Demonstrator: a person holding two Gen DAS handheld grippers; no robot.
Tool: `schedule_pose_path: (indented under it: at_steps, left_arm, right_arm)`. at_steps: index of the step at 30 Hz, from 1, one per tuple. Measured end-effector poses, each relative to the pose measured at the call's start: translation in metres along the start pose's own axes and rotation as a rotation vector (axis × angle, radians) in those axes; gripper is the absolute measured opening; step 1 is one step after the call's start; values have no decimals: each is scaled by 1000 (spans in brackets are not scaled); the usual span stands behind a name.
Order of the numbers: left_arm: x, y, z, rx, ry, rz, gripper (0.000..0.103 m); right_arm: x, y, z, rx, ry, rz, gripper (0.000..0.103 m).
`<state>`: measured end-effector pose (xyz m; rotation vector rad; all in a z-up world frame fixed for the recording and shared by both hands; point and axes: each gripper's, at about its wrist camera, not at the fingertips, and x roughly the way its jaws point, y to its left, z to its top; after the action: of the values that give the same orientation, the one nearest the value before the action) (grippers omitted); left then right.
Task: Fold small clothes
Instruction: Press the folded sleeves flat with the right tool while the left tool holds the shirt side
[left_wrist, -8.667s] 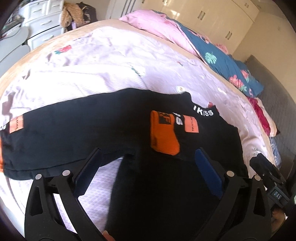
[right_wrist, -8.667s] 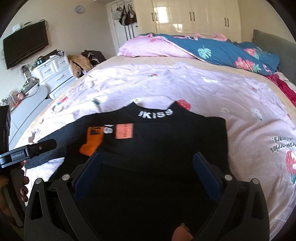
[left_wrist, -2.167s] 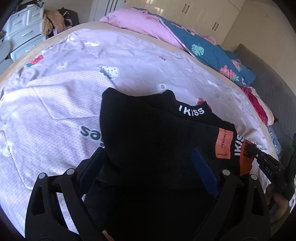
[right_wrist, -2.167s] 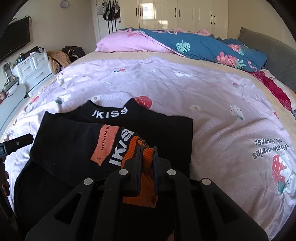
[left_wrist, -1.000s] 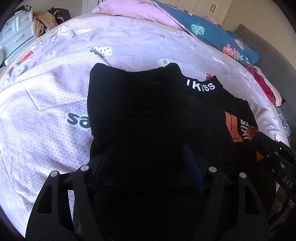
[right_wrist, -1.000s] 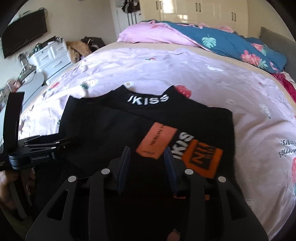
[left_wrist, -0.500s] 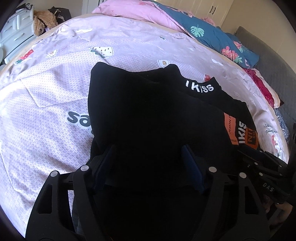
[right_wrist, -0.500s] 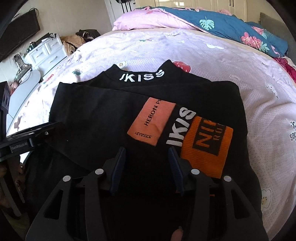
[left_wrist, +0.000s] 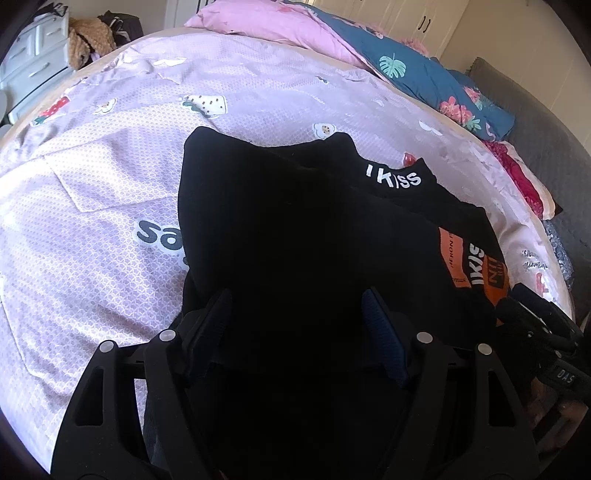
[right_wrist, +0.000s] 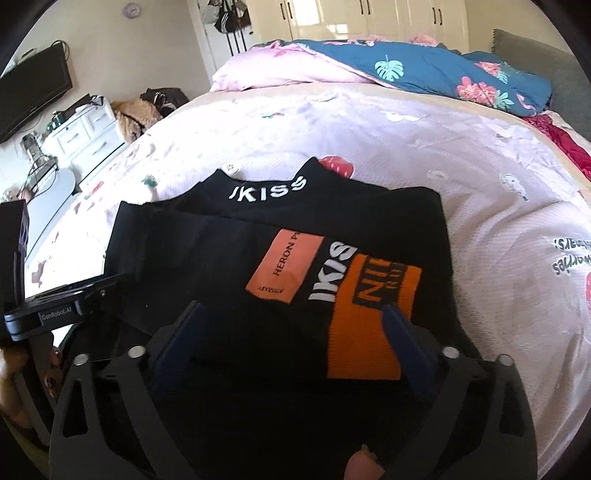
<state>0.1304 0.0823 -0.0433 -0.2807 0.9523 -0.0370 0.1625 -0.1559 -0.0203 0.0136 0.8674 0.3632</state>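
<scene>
A small black top (left_wrist: 295, 229) with a white "IKISS" collar lies on the bed, both sleeves folded in over its body. It also shows in the right wrist view (right_wrist: 207, 258), with the orange cuff (right_wrist: 369, 325) and an orange patch (right_wrist: 284, 269) of the folded sleeve on top. My left gripper (left_wrist: 295, 325) is open and empty, low over the garment's near left part. My right gripper (right_wrist: 291, 332) is open and empty over the near right part, its right finger by the orange cuff. Each gripper shows at the edge of the other's view.
The garment lies on a pale pink printed bedsheet (right_wrist: 406, 140). A pink and blue quilt (right_wrist: 406, 66) is bunched at the far end. A white drawer unit (right_wrist: 85, 129) and a wall TV (right_wrist: 33, 96) stand left of the bed. Wardrobes line the far wall.
My right gripper let go of the orange cuff after laying the sleeve across the body, and its jaws have opened wider. My left gripper stays open and has barely moved.
</scene>
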Motion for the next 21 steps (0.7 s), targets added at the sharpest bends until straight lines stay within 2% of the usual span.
schedule_pose_path:
  at_steps: [2, 5, 10, 21]
  left_arm:
    - [-3, 0, 0, -5, -1, -9, 68]
    - [-9, 0, 1, -11, -10, -20, 81]
    - [-18, -3, 3, -13, -30, -15, 92]
    - [-33, -8, 8, -1, -71, -1, 94]
  right_arm:
    - [-2, 0, 1, -5, -6, -10, 98]
    - [-6, -2, 2, -9, -26, -28, 99]
    - [-12, -2, 3, -17, -41, -37, 99]
    - [-28, -3, 8, -14, -95, -53, 99]
